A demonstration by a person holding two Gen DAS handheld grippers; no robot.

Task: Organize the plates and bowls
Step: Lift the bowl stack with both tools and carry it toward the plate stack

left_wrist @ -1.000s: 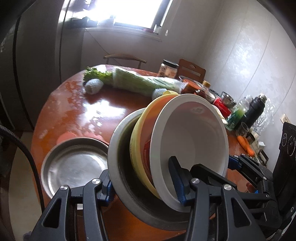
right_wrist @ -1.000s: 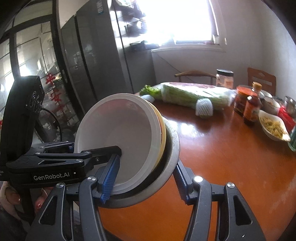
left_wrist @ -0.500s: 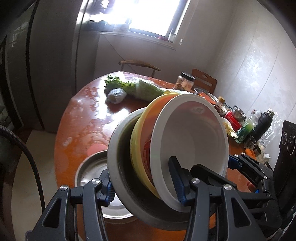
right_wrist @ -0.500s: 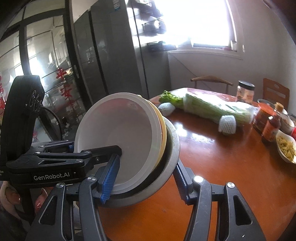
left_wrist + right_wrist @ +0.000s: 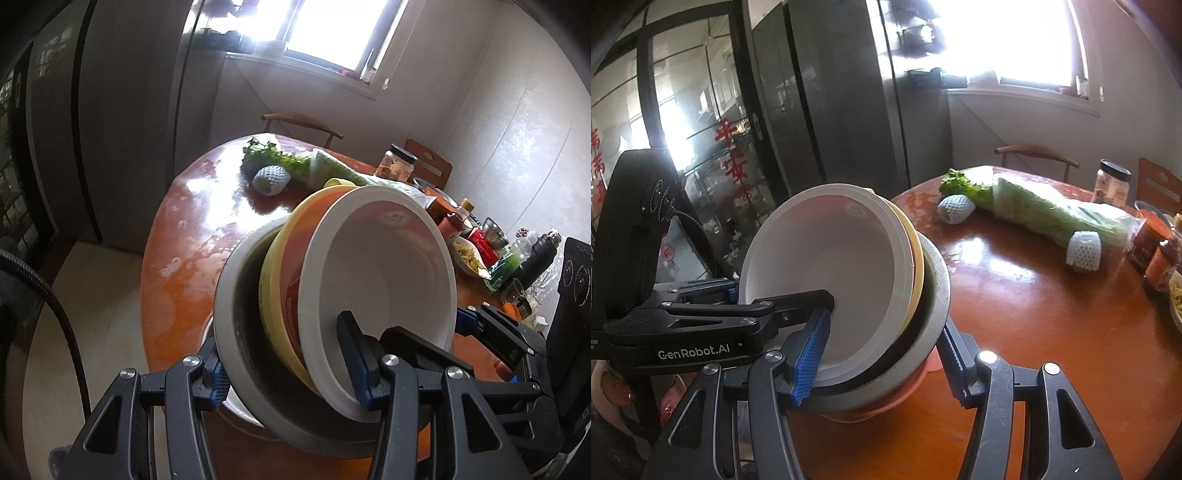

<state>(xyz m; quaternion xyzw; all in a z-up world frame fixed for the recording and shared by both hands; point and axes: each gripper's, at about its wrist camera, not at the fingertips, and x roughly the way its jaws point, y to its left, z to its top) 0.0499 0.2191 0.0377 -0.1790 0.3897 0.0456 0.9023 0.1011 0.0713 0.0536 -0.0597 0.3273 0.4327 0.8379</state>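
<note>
A nested stack is held tilted between both grippers: a white bowl (image 5: 388, 266) inside a yellow bowl (image 5: 280, 258) inside a grey metal bowl (image 5: 236, 332). My left gripper (image 5: 288, 373) is shut on the stack's rim, one finger inside the white bowl, the other outside the metal bowl. My right gripper (image 5: 882, 354) is shut on the opposite rim of the same stack, where the white bowl (image 5: 831, 266), yellow bowl (image 5: 918, 254) and metal bowl (image 5: 938, 295) show. The stack hangs over the near edge of the round wooden table (image 5: 1052, 314). A metal plate below is mostly hidden.
On the table lie a wrapped cabbage (image 5: 1045, 210), foam-netted fruits (image 5: 955, 208), a jar (image 5: 1112, 181), sauce bottles (image 5: 1161, 264), a dish of food (image 5: 467, 254) and a black flask (image 5: 535, 262). A fridge (image 5: 842, 110) stands left, chairs behind.
Both grippers have drawn back and up from the table with the bowl stack. The metal plate on the table has slid out of sight under the stack.
</note>
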